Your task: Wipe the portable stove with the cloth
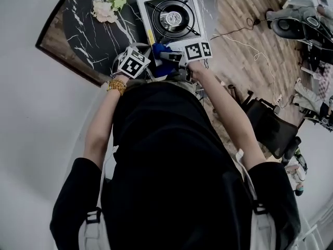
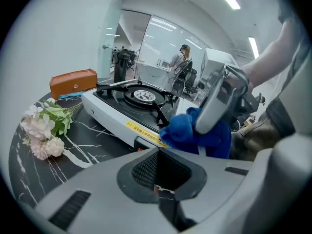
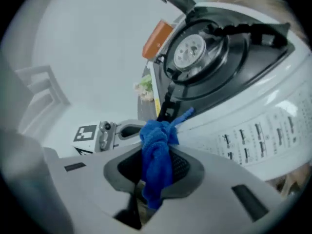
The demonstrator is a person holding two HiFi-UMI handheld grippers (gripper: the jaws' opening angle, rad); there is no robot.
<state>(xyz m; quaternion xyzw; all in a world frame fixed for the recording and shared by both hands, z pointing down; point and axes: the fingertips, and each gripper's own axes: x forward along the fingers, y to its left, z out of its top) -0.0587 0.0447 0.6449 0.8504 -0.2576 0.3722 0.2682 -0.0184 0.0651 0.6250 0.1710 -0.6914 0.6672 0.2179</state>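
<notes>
We take the portable stove [image 1: 171, 17] as our landmark: a white single-burner unit with a black top and black pan supports, standing on a black marble-patterned table [image 1: 78, 46]. The blue cloth [image 3: 157, 145] is bunched at the stove's front edge, the side nearest us, close to the yellow label strip on its front face. We cannot tell whether it touches the casing.

Our right gripper [image 3: 155, 172] pinches that cloth. Its jaws are closed on the fabric, which sits between them as a twisted wad with a loose tip pointing toward the stove. Our left gripper [image 2: 157, 179] sits just left of the cloth, short of the stove's front edge, with its jaws pressed together and nothing between them.

To the left of the stove, a bunch of pink and white flowers [image 2: 43, 130] lies on the table. Beyond the stove's far left corner stands an orange box [image 2: 73, 83]. A bead bracelet [image 1: 117, 85] circles our left wrist, on the near side of the stove.
</notes>
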